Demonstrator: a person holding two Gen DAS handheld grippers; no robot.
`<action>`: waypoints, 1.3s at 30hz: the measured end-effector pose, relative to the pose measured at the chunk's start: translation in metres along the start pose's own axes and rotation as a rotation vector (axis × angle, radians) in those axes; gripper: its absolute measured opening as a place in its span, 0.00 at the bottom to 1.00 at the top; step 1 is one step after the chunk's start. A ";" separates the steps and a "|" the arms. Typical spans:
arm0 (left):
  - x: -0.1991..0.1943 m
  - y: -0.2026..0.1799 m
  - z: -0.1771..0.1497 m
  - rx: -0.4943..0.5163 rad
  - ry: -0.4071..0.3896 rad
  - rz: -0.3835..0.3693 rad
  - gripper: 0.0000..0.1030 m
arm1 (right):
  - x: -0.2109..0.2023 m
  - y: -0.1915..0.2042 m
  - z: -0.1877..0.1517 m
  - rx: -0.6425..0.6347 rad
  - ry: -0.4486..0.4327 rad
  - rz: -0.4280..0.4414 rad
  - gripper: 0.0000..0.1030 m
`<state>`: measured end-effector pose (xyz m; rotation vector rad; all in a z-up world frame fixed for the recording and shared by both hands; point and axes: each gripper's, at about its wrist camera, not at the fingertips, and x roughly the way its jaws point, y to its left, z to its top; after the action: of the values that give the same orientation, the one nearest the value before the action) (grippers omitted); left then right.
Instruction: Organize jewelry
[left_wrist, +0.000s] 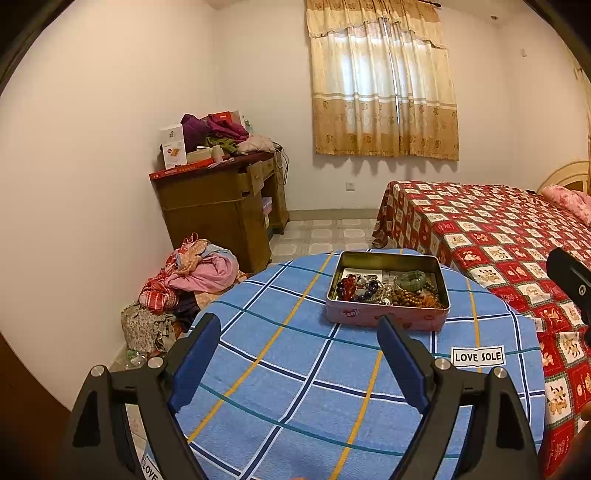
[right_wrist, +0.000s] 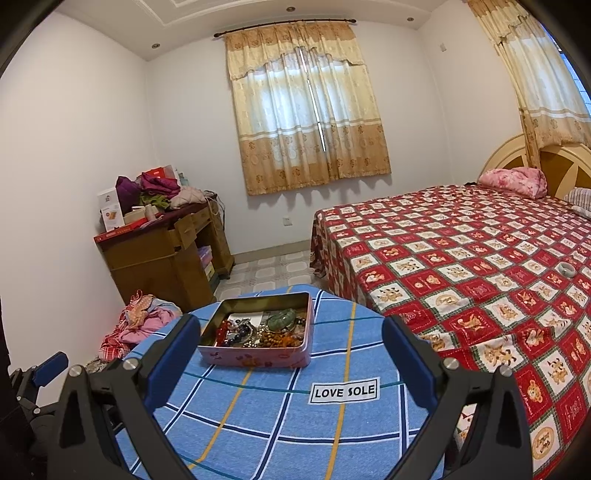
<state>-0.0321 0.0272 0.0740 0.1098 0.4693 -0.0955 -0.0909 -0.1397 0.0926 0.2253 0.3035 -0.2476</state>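
Note:
A pink tin box (left_wrist: 384, 320) (right_wrist: 255, 356) stands open on a round table under a blue plaid cloth (left_wrist: 280, 387) (right_wrist: 266, 417). It holds a heap of jewelry: red beads (left_wrist: 347, 286), brown wooden beads (left_wrist: 408, 297) (right_wrist: 275, 338), dark beads and a green bangle (left_wrist: 410, 277) (right_wrist: 282, 319). My left gripper (left_wrist: 297, 323) is open and empty, held above the cloth short of the tin. My right gripper (right_wrist: 291, 325) is open and empty, its jaws wide on either side of the tin. A pale bangle (right_wrist: 566, 269) lies on the bed.
A bed with a red patterned cover (left_wrist: 498, 236) (right_wrist: 461, 258) stands right of the table. A wooden desk piled with clothes and boxes (left_wrist: 221, 199) (right_wrist: 166, 251) is at the far left wall. A heap of clothes (left_wrist: 184, 284) (right_wrist: 140, 325) lies on the floor.

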 end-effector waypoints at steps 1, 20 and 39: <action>-0.001 0.001 0.001 0.001 -0.002 0.002 0.84 | 0.000 0.000 0.000 0.002 0.000 -0.001 0.98; 0.000 0.003 0.002 0.002 -0.004 0.009 0.85 | -0.001 0.000 0.000 0.003 0.000 0.003 0.98; -0.001 0.004 0.003 -0.022 -0.030 0.014 0.85 | 0.001 0.000 -0.003 0.007 0.000 0.002 0.98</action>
<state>-0.0316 0.0312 0.0777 0.0903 0.4390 -0.0786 -0.0910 -0.1390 0.0900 0.2322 0.3026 -0.2463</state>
